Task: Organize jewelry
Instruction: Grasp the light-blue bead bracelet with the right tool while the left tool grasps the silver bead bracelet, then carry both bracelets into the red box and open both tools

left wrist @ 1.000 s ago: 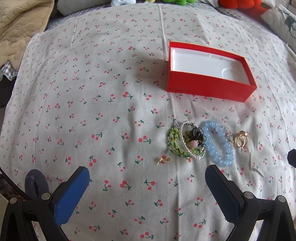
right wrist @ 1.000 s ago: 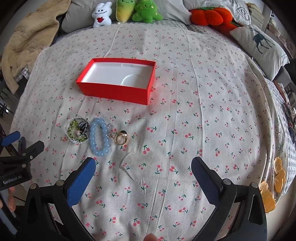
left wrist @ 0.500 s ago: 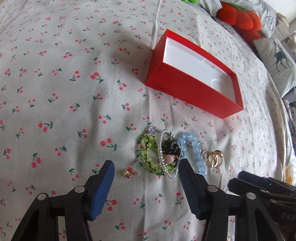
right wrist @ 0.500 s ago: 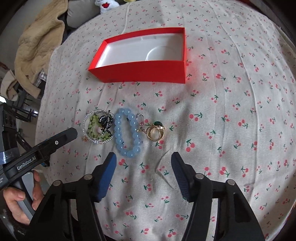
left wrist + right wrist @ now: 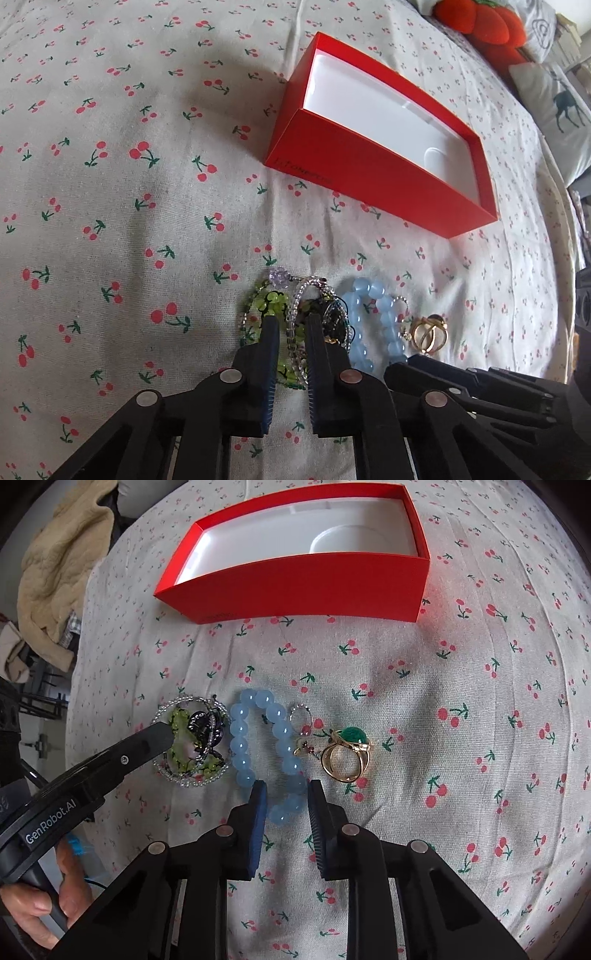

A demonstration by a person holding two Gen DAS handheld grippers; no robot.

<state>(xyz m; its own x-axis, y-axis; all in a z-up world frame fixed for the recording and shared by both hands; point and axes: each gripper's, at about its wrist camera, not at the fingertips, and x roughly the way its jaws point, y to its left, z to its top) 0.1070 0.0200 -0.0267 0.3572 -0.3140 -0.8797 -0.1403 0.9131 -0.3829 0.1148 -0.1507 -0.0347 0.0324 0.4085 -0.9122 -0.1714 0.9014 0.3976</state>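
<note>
At the bottom of the left wrist view, the left gripper [image 5: 290, 328] has its blue-padded fingers nearly together, clamped on the tangled bracelets [image 5: 295, 321]: green beads, a clear beaded strand and a dark piece, their exact number unclear. In the right wrist view's lower centre, the right gripper [image 5: 284, 794] straddles the near end of one blue bead bracelet [image 5: 273, 738], its ribbed pads narrowly apart; whether they grip the round, glossy beads is unclear. Just right lies one gold ring [image 5: 345, 755] with a green stone. Further up, one rectangular red box [image 5: 306, 587] with a smooth white lining sits open and empty on the cherry-print cloth [image 5: 461, 686].
</note>
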